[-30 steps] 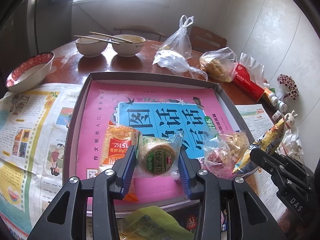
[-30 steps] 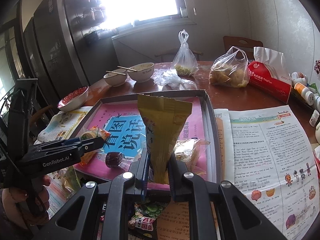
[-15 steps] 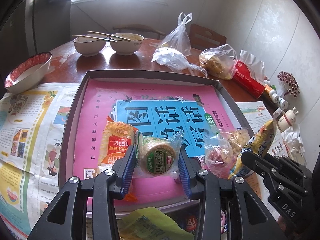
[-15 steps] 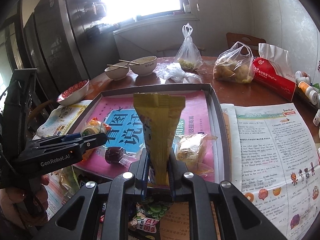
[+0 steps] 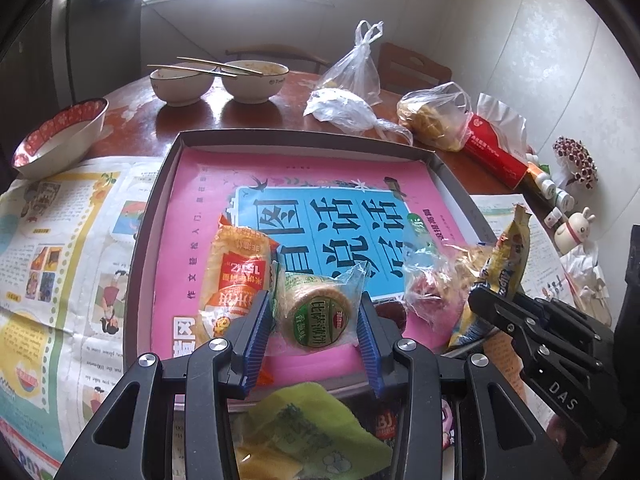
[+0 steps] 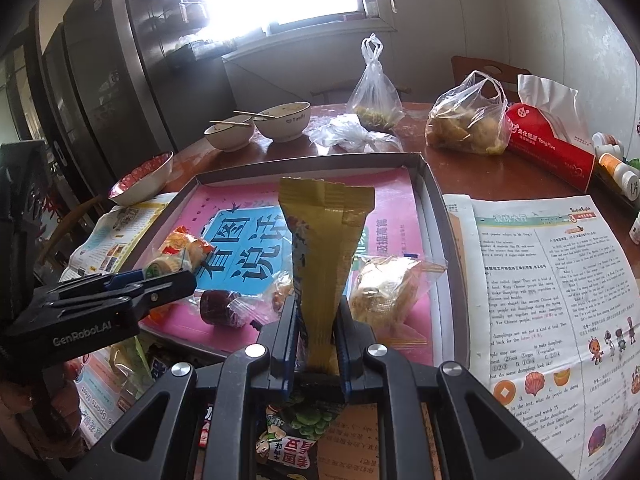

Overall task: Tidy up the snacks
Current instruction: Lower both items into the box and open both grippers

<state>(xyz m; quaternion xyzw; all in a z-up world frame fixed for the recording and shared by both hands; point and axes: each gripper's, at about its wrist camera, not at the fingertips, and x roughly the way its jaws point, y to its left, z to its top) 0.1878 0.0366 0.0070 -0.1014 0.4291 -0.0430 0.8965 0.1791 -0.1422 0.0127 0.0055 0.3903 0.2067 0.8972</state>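
Yellow crinkled snack packet (image 6: 326, 264) is standing upright, clenched by the right gripper (image 6: 316, 344) over the tray's (image 5: 156, 216) five o'clock corner; the left gripper (image 5: 314, 334) is gripping a green-labelled wrapped round cake (image 5: 318, 316) at six o'clock.

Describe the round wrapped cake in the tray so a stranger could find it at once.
Find the grey tray lined with a pink sheet. At its near edge, the left gripper grips a round pale cake in clear wrap. Unlike the orange packet beside it, it bears a green circular label.
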